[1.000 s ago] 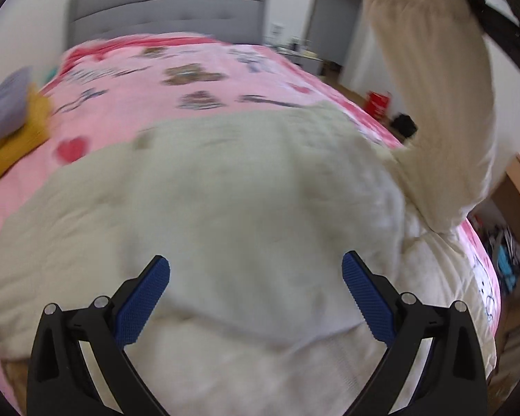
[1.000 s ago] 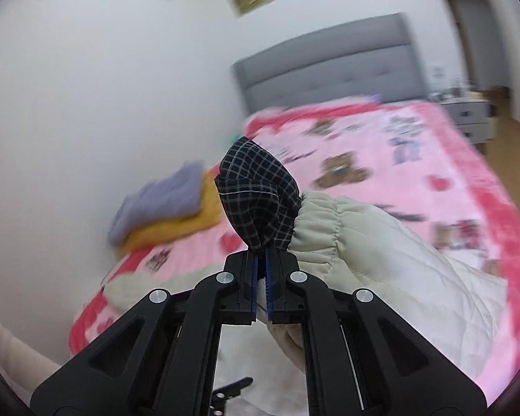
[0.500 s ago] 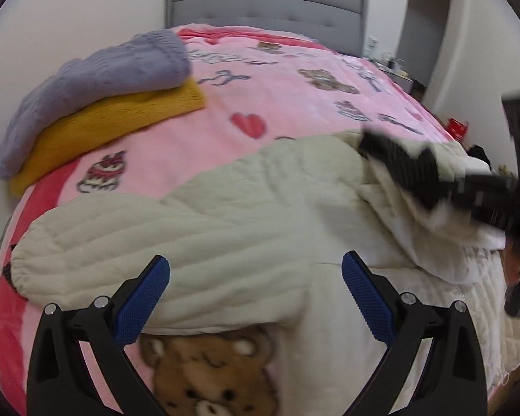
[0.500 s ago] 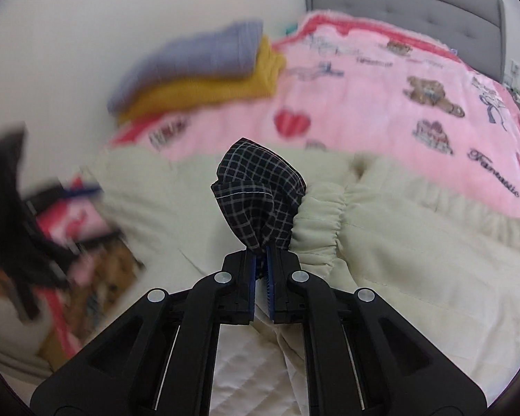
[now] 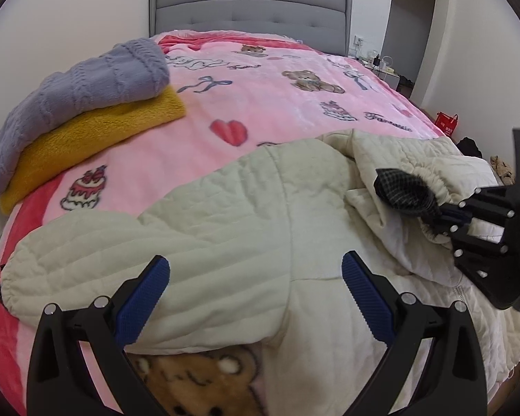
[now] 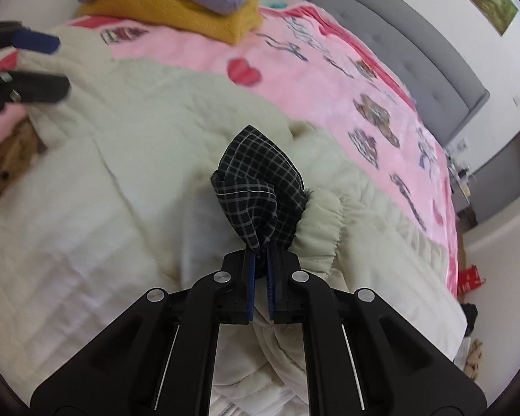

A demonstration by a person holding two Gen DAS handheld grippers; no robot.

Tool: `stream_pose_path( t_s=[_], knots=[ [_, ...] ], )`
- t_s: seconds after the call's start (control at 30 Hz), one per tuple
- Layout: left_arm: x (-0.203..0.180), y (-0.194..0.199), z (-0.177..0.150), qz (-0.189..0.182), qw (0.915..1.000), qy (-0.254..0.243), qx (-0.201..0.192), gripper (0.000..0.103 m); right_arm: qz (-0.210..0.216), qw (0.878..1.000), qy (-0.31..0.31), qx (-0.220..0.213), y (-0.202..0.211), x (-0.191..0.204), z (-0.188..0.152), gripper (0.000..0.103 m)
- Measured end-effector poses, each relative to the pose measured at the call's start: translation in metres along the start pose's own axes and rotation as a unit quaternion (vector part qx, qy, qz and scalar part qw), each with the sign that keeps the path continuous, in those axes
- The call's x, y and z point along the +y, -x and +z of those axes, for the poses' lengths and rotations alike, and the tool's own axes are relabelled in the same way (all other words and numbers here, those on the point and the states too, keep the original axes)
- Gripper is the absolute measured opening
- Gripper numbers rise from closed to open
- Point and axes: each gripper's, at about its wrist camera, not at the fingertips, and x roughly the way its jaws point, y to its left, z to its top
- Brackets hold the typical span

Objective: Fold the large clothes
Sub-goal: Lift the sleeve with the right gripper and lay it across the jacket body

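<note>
A cream quilted jacket [image 5: 232,228] [image 6: 128,145] lies spread on the pink bed. My right gripper [image 6: 259,260] [image 5: 436,211] is shut on the sleeve cuff [image 6: 317,225], pinching its black checked lining [image 6: 260,187] [image 5: 405,190], and holds that sleeve folded over the jacket's body. My left gripper [image 5: 256,284] hovers open just above the jacket near its other sleeve [image 5: 86,260], with nothing between its blue pads [image 5: 142,298]. That left gripper [image 6: 34,59] shows at the left edge of the right wrist view.
A folded purple knit [image 5: 83,83] sits on a folded mustard garment [image 5: 97,131] at the bed's left side. The pink blanket [image 5: 277,111] runs to a grey headboard [image 5: 249,3]. A doorway and red bag [image 5: 447,123] lie beyond the bed's right edge.
My right gripper came down from high above with the sleeve and laid it across the jacket. The left wrist view swung left, bringing the folded stack into sight; the left gripper stayed open.
</note>
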Motion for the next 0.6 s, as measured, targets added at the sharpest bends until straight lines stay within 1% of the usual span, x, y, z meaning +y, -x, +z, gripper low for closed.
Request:
stream_pose_path(
  t_s=[0.07, 0.1, 0.13, 0.17, 0.2, 0.27, 0.3, 0.33, 0.37, 0.4, 0.43, 0.5, 0.53, 0.57, 0.6],
  knots=[
    [-0.004, -0.002, 0.004, -0.009, 1.0000, 0.000, 0.000, 0.098, 0.017, 1.000, -0.013, 0.013, -0.019, -0.001, -0.007, 0.008],
    [-0.007, -0.002, 0.007, -0.015, 0.9999, -0.001, -0.001, 0.098, 0.035, 0.999, -0.017, 0.024, -0.029, 0.001, -0.011, 0.010],
    [-0.010, -0.002, 0.012, -0.024, 0.9997, -0.003, -0.003, 0.098, 0.046, 0.998, -0.022, 0.020, -0.034, 0.001, -0.013, 0.018],
    [-0.012, -0.001, 0.014, -0.027, 0.9996, -0.003, -0.004, 0.098, 0.071, 0.997, -0.035, 0.003, -0.031, -0.002, -0.015, 0.039],
    [-0.014, 0.000, 0.020, -0.034, 0.9994, -0.003, -0.008, 0.098, 0.111, 0.992, -0.055, -0.019, -0.022, -0.006, -0.017, 0.045],
    [-0.019, 0.002, 0.030, -0.048, 0.9988, -0.001, -0.014, 0.098, 0.150, 0.983, -0.082, -0.063, 0.000, -0.015, -0.020, 0.049],
    [-0.021, 0.003, 0.035, -0.055, 0.9983, 0.000, -0.016, 0.098, 0.181, 0.974, -0.102, -0.092, 0.016, -0.023, -0.024, 0.050],
    [-0.023, 0.003, 0.040, -0.062, 0.9980, 0.000, -0.016, 0.098, 0.197, 0.966, -0.121, -0.114, 0.027, -0.031, -0.026, 0.055],
    [-0.028, 0.002, 0.047, -0.073, 0.9972, -0.001, -0.015, 0.098, 0.207, 0.957, -0.147, -0.138, 0.044, -0.042, -0.031, 0.056],
    [-0.035, 0.001, 0.054, -0.088, 0.9961, -0.005, -0.013, 0.098, 0.202, 0.952, -0.169, -0.155, 0.061, -0.054, -0.037, 0.056],
    [-0.041, 0.000, 0.058, -0.098, 0.9951, -0.008, -0.012, 0.098, 0.188, 0.951, -0.185, -0.163, 0.072, -0.064, -0.041, 0.056],
    [-0.065, -0.006, 0.072, -0.147, 0.9888, -0.025, 0.000, 0.098, 0.131, 0.954, -0.213, -0.166, 0.089, -0.085, -0.053, 0.055],
    [-0.086, -0.013, 0.078, -0.174, 0.9838, -0.040, 0.010, 0.098, 0.077, 0.959, -0.227, -0.153, 0.095, -0.099, -0.063, 0.055],
    [-0.098, -0.016, 0.080, -0.193, 0.9799, -0.049, 0.011, 0.098, 0.024, 0.962, -0.238, -0.129, 0.096, -0.114, -0.075, 0.051],
    [-0.115, -0.021, 0.080, -0.212, 0.9752, -0.062, 0.013, 0.098, -0.009, 0.963, -0.246, -0.108, 0.093, -0.123, -0.083, 0.048]
  ],
)
